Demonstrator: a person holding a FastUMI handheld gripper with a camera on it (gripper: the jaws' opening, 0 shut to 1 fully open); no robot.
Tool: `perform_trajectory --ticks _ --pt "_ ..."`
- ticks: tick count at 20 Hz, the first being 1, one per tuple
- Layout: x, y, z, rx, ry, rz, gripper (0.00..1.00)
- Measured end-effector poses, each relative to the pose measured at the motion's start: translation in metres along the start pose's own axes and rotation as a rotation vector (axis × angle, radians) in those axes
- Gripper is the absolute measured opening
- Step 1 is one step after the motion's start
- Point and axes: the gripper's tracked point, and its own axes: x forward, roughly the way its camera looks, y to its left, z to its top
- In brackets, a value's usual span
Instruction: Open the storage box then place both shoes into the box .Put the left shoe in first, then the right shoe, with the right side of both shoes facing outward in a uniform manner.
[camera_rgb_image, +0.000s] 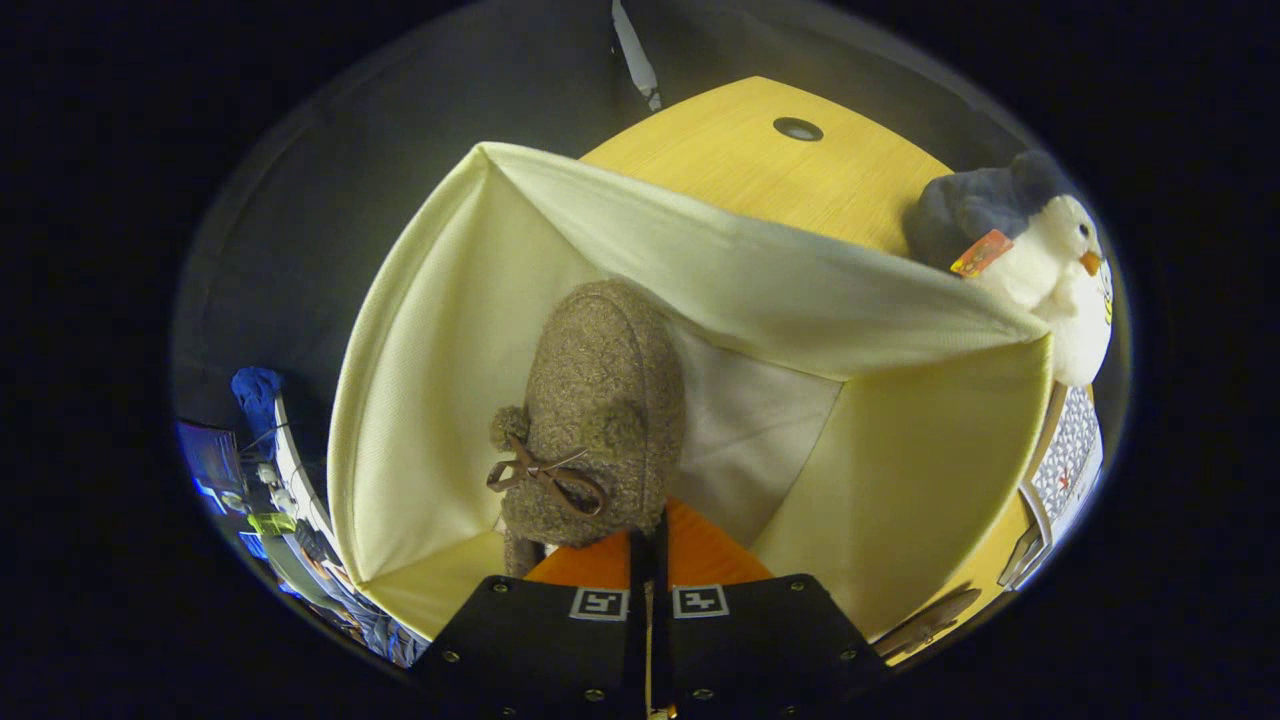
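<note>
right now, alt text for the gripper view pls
The gripper, fingers close together, holds a fuzzy brown shoe with a bow inside an open cream fabric storage box on a wooden table; a penguin plush sits beyond.

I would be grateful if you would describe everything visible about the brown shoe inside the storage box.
The shoe is a fuzzy, wool-like brown slipper with a rounded toe, a seam running along its top, small pompoms and a thin brown bow at its near end. It hangs toe-down inside the open cream fabric box, close to the box's left wall, above the pale bottom. The tongs are shut, their fingers close together at the shoe's near edge; whether both fingers press on it cannot be told.
</note>
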Motion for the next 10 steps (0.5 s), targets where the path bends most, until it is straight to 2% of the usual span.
perform_trajectory --ticks 1,3,4,5,6,8,10 --pt "0.000 0.002 0.002 0.020 -0.010 0.014 0.06" --pt "-0.013 -0.010 0.005 0.012 -0.038 -0.018 0.17" --pt "-0.023 -0.010 0.008 0.022 -0.064 -0.003 0.19" --pt "-0.032 0.007 0.008 0.052 -0.090 0.061 0.19" --pt "-0.051 0.019 0.010 0.072 -0.106 0.115 0.45" --pt "-0.091 0.011 0.010 0.043 -0.156 0.099 0.98" --pt "-0.120 0.004 0.001 0.039 -0.193 0.098 0.96"
